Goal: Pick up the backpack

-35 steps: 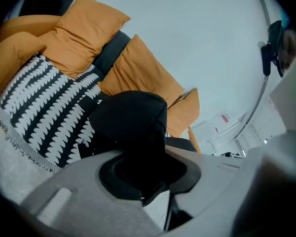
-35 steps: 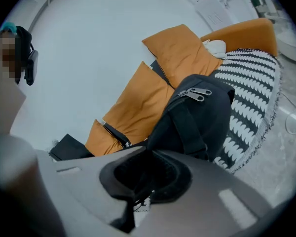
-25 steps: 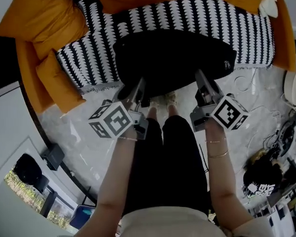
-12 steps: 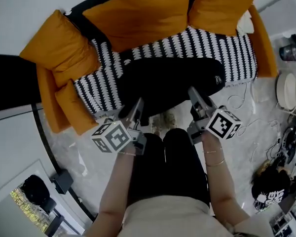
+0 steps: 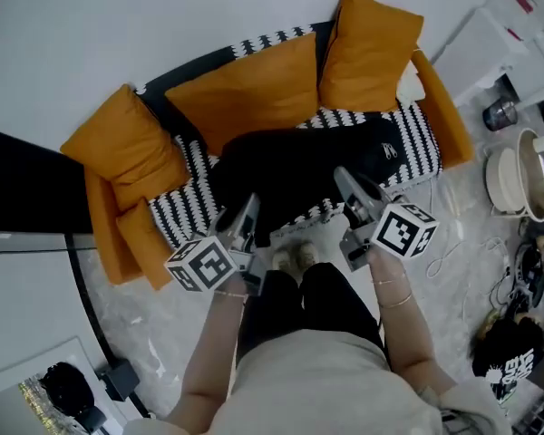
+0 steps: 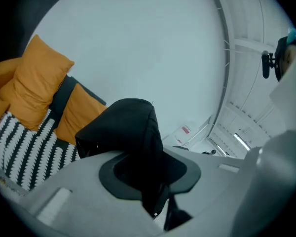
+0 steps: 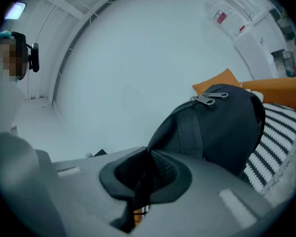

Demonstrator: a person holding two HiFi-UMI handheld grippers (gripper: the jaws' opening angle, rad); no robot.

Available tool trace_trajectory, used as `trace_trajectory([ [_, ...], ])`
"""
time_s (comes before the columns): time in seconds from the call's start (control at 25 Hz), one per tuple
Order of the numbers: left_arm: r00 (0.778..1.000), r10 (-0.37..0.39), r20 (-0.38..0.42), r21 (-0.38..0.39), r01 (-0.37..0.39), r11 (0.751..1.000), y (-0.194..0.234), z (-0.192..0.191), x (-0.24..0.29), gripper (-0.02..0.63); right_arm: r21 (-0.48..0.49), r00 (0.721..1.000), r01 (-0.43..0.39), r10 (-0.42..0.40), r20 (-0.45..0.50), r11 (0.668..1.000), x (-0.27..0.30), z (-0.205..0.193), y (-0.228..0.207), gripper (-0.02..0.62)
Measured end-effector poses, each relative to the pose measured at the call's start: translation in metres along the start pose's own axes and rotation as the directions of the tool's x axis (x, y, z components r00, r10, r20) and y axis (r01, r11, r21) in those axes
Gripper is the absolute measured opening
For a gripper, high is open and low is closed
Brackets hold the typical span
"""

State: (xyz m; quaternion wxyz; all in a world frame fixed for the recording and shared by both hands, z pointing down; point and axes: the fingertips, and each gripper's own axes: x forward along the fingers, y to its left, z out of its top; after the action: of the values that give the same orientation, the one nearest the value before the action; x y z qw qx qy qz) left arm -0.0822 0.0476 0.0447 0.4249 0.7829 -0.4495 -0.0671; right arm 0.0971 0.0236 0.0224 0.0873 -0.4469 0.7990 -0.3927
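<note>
A black soft-fabric backpack [image 5: 299, 170] hangs between the two tools over the striped seat of an orange sofa [image 5: 109, 243]; whether its base is clear of the seat cannot be told. The left gripper [image 5: 247, 208] pinches a fold of its black cloth, and the right gripper [image 5: 349, 185] is clamped on a black webbing strap [image 7: 190, 127]. Risk: both holds are narrow pinches on limp material, so the load may slip from one pair of jaws and swing or drop sideways. The bag sags, showing a metal zip pull [image 7: 207, 98] and a small white logo [image 5: 390, 150].
</note>
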Motion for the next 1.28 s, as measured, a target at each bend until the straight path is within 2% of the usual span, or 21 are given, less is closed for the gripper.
trace_trajectory([
  [0.16,0.997,-0.059,0.039,0.079,0.056,0.995,-0.042,0.024,-0.013,0.092,-0.047,0.997,-0.048,0.050,0.057,0.998,-0.019,0.030,0.032,0.017],
  [0.36,0.987,-0.135,0.081,0.181,0.119,0.976,-0.079,0.059,-0.022,0.095,-0.120,0.988,-0.105,0.118,0.104,0.987,-0.031,0.062,0.067,0.017],
  [0.6,0.973,-0.187,0.134,0.259,0.147,0.954,-0.109,0.085,-0.045,0.097,-0.184,0.967,-0.130,0.165,0.192,0.974,-0.044,0.079,0.107,0.017],
  [0.84,0.956,-0.252,0.153,0.316,0.195,0.928,-0.131,0.103,-0.049,0.098,-0.240,0.952,-0.166,0.219,0.214,0.956,-0.048,0.102,0.125,0.017],
  [1.28,0.950,-0.262,0.167,0.395,0.179,0.901,-0.147,0.113,-0.055,0.100,-0.259,0.940,-0.189,0.251,0.231,0.947,-0.051,0.110,0.135,0.017],
])
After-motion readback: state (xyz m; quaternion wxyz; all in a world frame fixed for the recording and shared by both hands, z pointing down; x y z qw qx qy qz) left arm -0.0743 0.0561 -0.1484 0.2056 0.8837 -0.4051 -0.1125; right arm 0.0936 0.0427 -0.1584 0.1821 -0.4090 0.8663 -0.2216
